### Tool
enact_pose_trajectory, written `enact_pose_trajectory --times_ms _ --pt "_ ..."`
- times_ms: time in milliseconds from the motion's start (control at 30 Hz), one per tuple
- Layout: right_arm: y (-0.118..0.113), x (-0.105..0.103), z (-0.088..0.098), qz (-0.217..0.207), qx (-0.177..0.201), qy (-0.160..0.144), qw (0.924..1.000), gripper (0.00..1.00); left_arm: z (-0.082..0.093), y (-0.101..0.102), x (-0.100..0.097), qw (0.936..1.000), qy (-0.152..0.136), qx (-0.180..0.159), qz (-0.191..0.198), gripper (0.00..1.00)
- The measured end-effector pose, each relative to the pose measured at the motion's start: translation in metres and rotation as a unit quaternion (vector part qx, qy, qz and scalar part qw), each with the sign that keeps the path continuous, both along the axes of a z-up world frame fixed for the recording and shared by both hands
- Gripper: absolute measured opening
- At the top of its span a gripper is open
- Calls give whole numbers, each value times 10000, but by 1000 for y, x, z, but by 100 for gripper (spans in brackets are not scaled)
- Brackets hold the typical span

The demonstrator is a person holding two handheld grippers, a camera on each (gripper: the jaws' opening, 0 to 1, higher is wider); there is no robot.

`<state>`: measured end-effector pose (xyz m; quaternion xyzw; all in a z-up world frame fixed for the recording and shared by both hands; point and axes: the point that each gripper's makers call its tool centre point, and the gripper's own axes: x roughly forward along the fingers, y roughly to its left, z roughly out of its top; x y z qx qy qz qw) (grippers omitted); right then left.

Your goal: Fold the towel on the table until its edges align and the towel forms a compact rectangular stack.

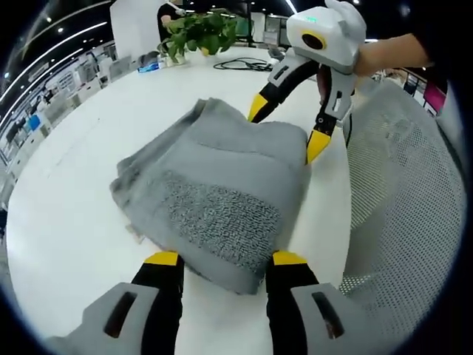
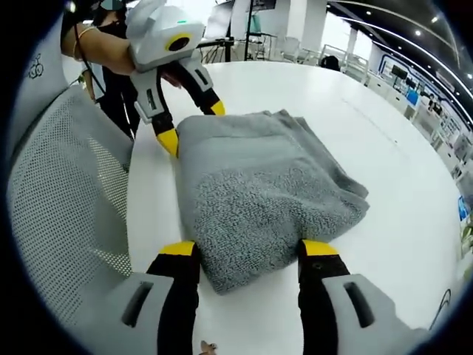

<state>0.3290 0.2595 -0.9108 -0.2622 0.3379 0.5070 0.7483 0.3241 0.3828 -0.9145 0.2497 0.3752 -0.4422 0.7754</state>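
A grey towel (image 1: 222,185) lies folded into a thick, roughly rectangular stack on the white table (image 1: 66,222). In the left gripper view, my left gripper (image 1: 226,259) stands open with its yellow tips either side of the towel's near end. At the towel's far end my right gripper (image 1: 287,128) is open too, tips resting at the edge. The right gripper view shows the same from the other end: the right gripper (image 2: 247,249) open around the near end of the towel (image 2: 259,185), the left gripper (image 2: 191,124) open at the far edge.
A grey mesh chair (image 1: 399,214) (image 2: 66,200) stands close against the table edge beside the towel. A potted plant (image 1: 199,33) and a black cable (image 1: 244,65) sit at the far side. A person's hand (image 1: 384,52) holds the right gripper.
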Motion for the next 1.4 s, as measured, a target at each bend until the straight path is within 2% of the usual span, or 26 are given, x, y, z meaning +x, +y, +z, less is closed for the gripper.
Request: enact_pose_trajectory --times_ms 33,367,500,767,900,1100,1400 --pt "1 5 -1 -28 1 26 10000 53 -1 1 3 9999 -54 79 -61 45" --pt "3 42 -3 -156 -40 11 9999 52 0 3 40 10000 -81 17 56 43" --pt "4 55 -5 -203 -41 2 9998 52 -1 3 53 9999 -59 -25 82 39" --pt "8 90 -7 -290 -71 -50 9995 52 0 3 80 9995 219 -214 32 31" --pt "10 106 -6 -340 -92 -65 9994 52 0 5 98 9990 189 -355 204 29" --pt "11 128 -7 -360 -96 -99 9993 52 0 6 116 9989 84 -391 261 28" --pt "14 145 -7 -451 19 -56 9990 52 0 9 135 9993 18 -329 201 27"
